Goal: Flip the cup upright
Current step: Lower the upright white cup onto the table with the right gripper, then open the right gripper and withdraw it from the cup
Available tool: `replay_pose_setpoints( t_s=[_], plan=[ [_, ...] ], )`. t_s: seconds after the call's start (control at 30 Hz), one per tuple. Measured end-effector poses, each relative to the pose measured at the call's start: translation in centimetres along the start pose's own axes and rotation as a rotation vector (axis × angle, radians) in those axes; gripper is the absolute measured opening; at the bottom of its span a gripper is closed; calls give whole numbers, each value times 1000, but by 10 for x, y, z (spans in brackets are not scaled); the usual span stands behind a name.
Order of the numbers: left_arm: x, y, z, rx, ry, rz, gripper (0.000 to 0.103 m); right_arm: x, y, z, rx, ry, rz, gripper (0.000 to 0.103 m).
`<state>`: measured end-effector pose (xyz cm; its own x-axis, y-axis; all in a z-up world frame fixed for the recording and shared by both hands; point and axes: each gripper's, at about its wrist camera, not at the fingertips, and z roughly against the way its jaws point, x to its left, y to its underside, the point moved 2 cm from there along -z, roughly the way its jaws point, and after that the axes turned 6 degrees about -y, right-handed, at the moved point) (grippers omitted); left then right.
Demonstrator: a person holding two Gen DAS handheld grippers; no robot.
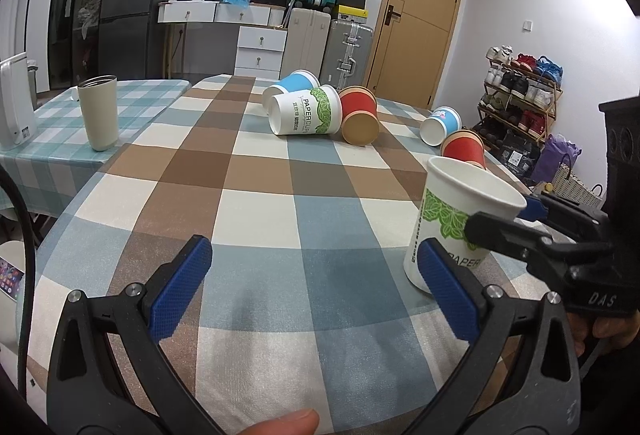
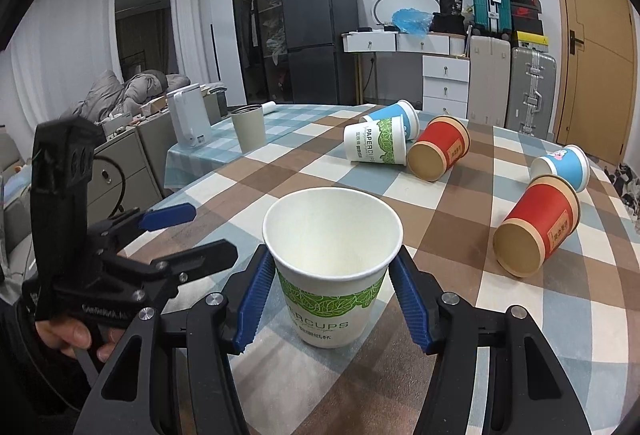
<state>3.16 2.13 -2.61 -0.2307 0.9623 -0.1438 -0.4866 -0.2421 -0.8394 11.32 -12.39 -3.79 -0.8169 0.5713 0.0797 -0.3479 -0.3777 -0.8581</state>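
Observation:
A white paper cup with green leaf print [image 2: 332, 267] stands upright, mouth up, on the checked tablecloth [image 2: 460, 319], between my right gripper's blue pads. My right gripper [image 2: 334, 293] is shut on its sides. The same cup [image 1: 456, 219] shows in the left wrist view at the right, with the right gripper [image 1: 500, 219] around it. My left gripper [image 1: 316, 295] is open and empty over the cloth, left of the cup; it also shows in the right wrist view [image 2: 192, 231].
Several cups lie on their sides farther back: a white leaf-print one [image 2: 376, 147], a blue one [image 2: 396, 115], two red ones [image 2: 440, 151] [image 2: 536, 227], and a blue one [image 2: 564, 167]. A beige tumbler [image 1: 99, 113] and white kettle [image 1: 14, 101] stand left.

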Motion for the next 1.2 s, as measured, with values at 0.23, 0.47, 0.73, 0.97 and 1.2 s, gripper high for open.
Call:
replay_pose_setpoints(
  t_s=[0.23, 0.47, 0.73, 0.97, 1.2],
  plan=[
    [-1, -1, 0, -4, 0, -5, 103, 6, 7, 3, -29, 17, 31, 62],
    [-5, -2, 3, -11, 7, -6, 103, -1, 5, 23, -123, 2, 10, 86],
    [-13, -2, 11, -37, 28, -23, 103, -17, 10, 50, -196, 3, -9, 103],
    [-20, 0, 15, -63, 45, -50, 103, -30, 18, 57, -228, -24, -55, 103],
    [-25, 2, 19, -74, 63, -67, 103, -31, 21, 56, -239, -38, -56, 103]
  ],
)
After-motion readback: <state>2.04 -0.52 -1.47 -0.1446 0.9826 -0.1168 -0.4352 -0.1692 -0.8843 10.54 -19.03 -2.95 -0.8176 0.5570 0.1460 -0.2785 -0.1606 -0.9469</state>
